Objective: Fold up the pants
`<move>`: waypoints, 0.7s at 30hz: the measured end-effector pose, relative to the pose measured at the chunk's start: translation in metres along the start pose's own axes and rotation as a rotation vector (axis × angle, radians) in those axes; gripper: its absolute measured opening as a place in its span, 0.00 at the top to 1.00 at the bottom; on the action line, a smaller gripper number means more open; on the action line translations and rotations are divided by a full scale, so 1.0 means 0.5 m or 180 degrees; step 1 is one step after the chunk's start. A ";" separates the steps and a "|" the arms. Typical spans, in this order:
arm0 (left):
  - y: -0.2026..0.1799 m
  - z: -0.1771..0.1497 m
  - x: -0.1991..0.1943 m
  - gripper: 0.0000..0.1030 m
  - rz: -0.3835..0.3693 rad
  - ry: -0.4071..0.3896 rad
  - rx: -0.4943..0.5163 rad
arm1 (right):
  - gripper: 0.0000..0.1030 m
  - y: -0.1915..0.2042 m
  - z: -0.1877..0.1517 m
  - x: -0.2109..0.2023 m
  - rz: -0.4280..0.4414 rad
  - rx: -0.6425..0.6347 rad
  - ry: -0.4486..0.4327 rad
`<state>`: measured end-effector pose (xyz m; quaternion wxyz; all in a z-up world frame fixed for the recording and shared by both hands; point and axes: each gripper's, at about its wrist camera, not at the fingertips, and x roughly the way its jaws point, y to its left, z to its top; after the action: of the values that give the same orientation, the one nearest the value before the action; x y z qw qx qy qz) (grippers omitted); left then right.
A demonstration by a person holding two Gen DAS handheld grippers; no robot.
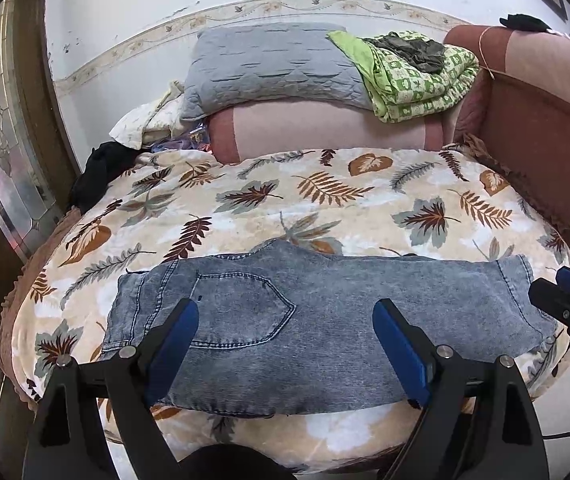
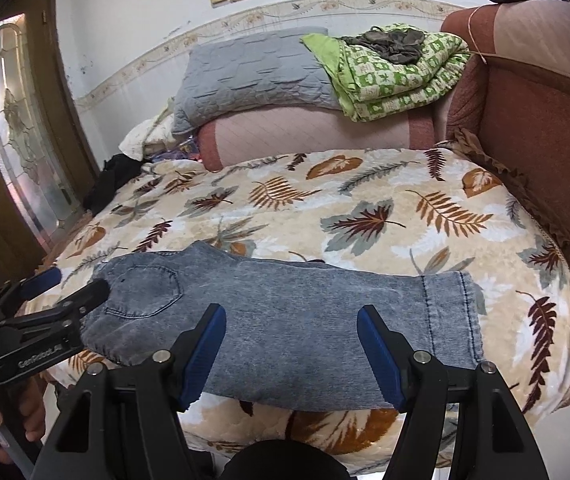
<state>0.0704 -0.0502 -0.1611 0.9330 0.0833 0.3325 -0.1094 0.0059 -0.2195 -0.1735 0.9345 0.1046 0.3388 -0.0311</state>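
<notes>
Left wrist view: faded blue denim pants (image 1: 325,320) lie flat, folded lengthwise, on the leaf-print bed cover (image 1: 325,196). Both the left claw (image 1: 285,340) and the right claw (image 2: 291,344) gape wide over them (gripping nothing).

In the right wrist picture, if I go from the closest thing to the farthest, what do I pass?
Right hand-held gripper → jeans → leaf-print blanket → pink bolster → grey pillow → wall.

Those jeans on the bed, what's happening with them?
A person is folding pants with a hand-held gripper in each hand. The jeans lie flat, already folded lengthwise, across the leaf-print blanket. The left hand-held gripper and the right hand-held gripper both hover open over the denim, gripping nothing yet.
</notes>
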 end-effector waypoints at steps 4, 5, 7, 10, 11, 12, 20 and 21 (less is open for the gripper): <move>0.002 0.002 -0.001 0.14 -0.0007 -0.0016 -0.0022 | 0.31 0.005 0.006 0.000 -0.0114 -0.0057 -0.0002; 0.001 0.002 -0.001 0.14 -0.0005 -0.0016 -0.0027 | 0.31 0.007 0.007 0.001 -0.0149 -0.0081 0.0009; 0.002 0.002 -0.001 0.14 -0.0018 -0.0011 -0.0036 | 0.31 0.010 0.007 0.003 -0.0188 -0.0107 0.0016; 0.002 0.001 0.002 0.14 -0.0028 0.0004 -0.0058 | 0.31 0.014 0.008 0.003 -0.0248 -0.0140 0.0010; 0.002 0.001 0.002 0.14 -0.0018 0.0001 -0.0067 | 0.31 0.015 0.008 0.003 -0.0277 -0.0147 0.0013; 0.003 0.001 0.002 0.14 -0.0008 -0.0006 -0.0073 | 0.31 0.016 0.009 0.003 -0.0320 -0.0157 0.0013; 0.014 0.000 -0.002 0.14 0.0045 -0.0071 -0.0221 | 0.31 0.023 0.013 0.007 -0.0472 -0.0197 0.0015; 0.017 0.000 0.000 0.14 0.0064 -0.0058 -0.0241 | 0.31 0.024 0.013 0.009 -0.0483 -0.0200 0.0022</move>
<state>0.0726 -0.0421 -0.1605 0.9396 0.0502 0.3270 -0.0881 0.0151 -0.2091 -0.1693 0.9311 0.0494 0.3497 -0.0908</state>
